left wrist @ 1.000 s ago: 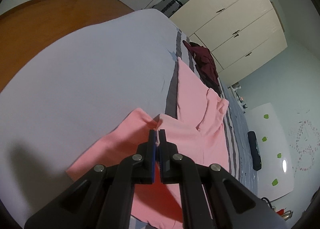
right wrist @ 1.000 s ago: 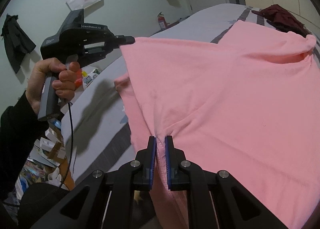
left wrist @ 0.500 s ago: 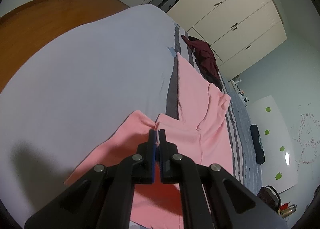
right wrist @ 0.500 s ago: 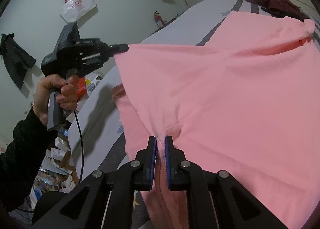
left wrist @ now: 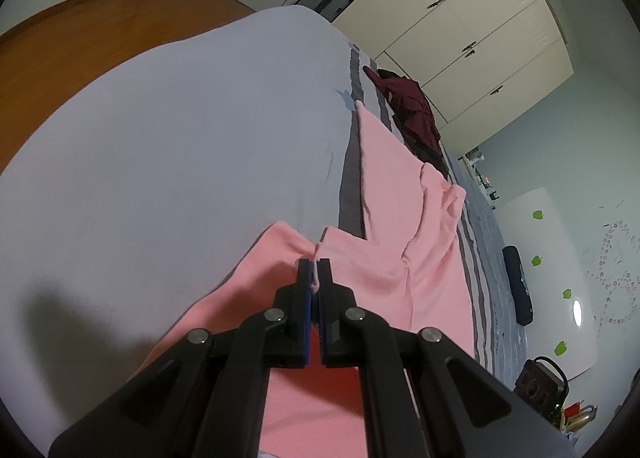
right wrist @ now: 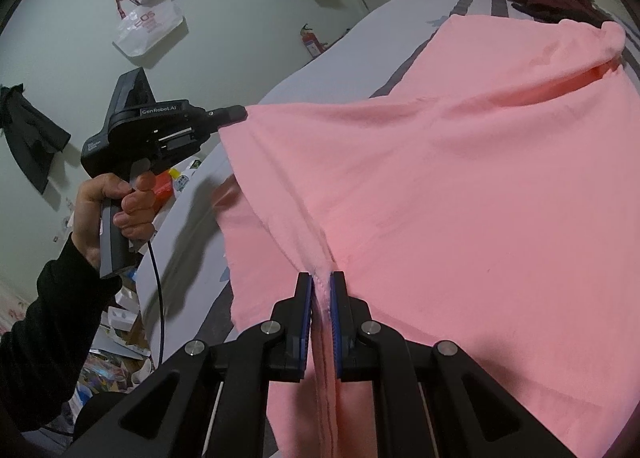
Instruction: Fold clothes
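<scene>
Black gripper [right wrist: 320, 290] with blue-padded fingers [right wrist: 305, 310]; black sleeve [right wrist: 48, 322].

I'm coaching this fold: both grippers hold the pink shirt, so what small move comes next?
Probably carry both grippers forward together, laying the lifted near edge of the pink shirt over the part lying on the bed. Left gripper and right gripper are pinching the raised cloth.

Soft pink cloth garment [right wrist: 460, 186] — matt, faintly fuzzy knit with a stitched seam — lies over a bed [left wrist: 180, 130] dressed in smooth, pale grey sheeting. The left hand-held gripper [left wrist: 315, 278] and right hand-held gripper [right wrist: 321, 294] are matt black plastic with bright metal screws and blue ridged pads. Beyond: a glossy wood floor [left wrist: 60, 46], cream satin-finish wardrobe doors [left wrist: 480, 38] — and a crumpled maroon cloth [left wrist: 412, 110].
</scene>
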